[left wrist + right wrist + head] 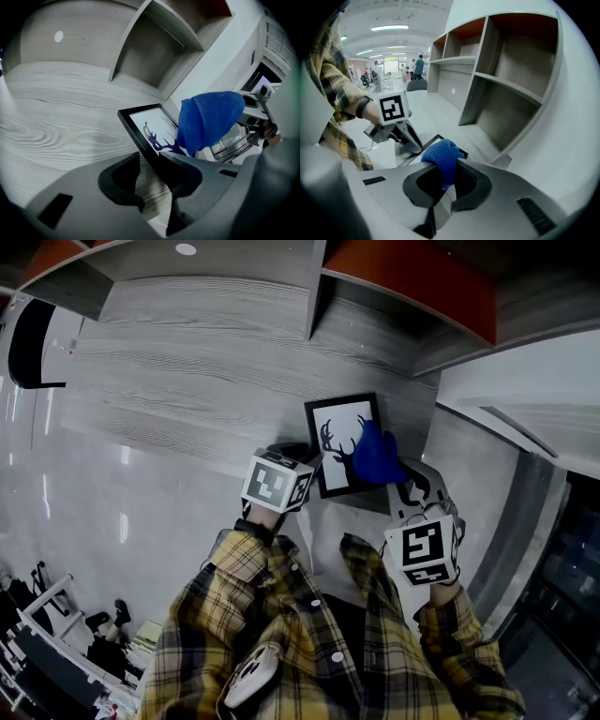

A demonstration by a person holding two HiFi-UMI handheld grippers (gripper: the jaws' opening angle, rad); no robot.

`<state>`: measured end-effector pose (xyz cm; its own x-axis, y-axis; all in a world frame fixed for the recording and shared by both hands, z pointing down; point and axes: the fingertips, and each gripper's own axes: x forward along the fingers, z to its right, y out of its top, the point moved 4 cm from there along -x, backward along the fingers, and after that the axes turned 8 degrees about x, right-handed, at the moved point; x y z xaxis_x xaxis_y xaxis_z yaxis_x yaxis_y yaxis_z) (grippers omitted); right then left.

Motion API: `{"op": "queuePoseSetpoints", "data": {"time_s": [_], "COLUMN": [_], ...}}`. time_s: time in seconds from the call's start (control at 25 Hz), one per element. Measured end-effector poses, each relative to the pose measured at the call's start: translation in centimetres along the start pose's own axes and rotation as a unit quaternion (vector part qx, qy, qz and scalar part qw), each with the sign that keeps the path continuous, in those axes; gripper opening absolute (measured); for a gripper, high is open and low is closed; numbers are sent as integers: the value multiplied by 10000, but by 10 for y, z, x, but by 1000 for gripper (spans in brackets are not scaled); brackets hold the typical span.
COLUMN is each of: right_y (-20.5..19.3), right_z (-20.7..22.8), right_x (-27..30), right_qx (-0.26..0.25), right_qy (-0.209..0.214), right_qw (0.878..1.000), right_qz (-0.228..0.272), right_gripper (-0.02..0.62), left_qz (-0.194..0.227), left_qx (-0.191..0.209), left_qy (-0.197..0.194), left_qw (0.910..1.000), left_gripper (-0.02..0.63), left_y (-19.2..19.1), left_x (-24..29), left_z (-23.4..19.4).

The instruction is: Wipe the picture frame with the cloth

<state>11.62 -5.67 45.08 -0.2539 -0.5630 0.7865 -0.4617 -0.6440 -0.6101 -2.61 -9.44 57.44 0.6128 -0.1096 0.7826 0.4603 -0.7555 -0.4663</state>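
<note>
Head view: the picture frame, black-edged with an antlered deer print, sits at the near edge of the grey wood-grain worktop, below the open shelf unit. The left tool meets the frame's left edge. The blue cloth lies bunched against the frame's right side, at the tip of the right tool. Both forearms wear yellow plaid sleeves.

Left gripper view: the left tool has its jaws pinched on the frame's black border, which runs down between them at a slant. The frame tilts up from the worktop; whether its lower edge touches the surface cannot be told. The cloth hangs as a rounded wad over the print's right part, covering part of the deer. The shelf unit stands behind.

Right gripper view: the right tool has its jaws clamped on the cloth, which bulges out above them. Just beyond it a dark corner of the frame shows. The left tool, with its marker cube above, stands at the frame's far side. The shelf unit fills the right.
</note>
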Motion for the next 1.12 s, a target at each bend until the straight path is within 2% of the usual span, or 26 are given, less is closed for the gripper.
{"op": "queuePoseSetpoints", "data": {"time_s": [0.2, 0.36, 0.48, 0.72, 1.12], "right_y": [-9, -27, -36, -43, -64], "right_z": [-47, -75, -85, -81, -31], "right_x": [21, 68, 94, 103, 90], "right_qx": [17, -16, -192, -252, 23], "right_qy": [749, 1004, 940, 789, 199], "right_qw": [9969, 9929, 9923, 9943, 9953], "right_qz": [-256, -635, -783, -668, -944], "right_gripper": [35, 35, 35, 34, 34], "left_qz": [-7, -6, 20, 34, 42], "left_qx": [-7, -24, -29, -65, -75], "left_qy": [12, -6, 5, 16, -3], "left_qw": [10000, 10000, 10000, 10000, 10000], "left_gripper": [132, 132, 130, 130, 129], "left_y": [0, 0, 0, -1, -1], "left_x": [0, 1, 1, 2, -1], "left_z": [0, 1, 1, 0, 0]}}
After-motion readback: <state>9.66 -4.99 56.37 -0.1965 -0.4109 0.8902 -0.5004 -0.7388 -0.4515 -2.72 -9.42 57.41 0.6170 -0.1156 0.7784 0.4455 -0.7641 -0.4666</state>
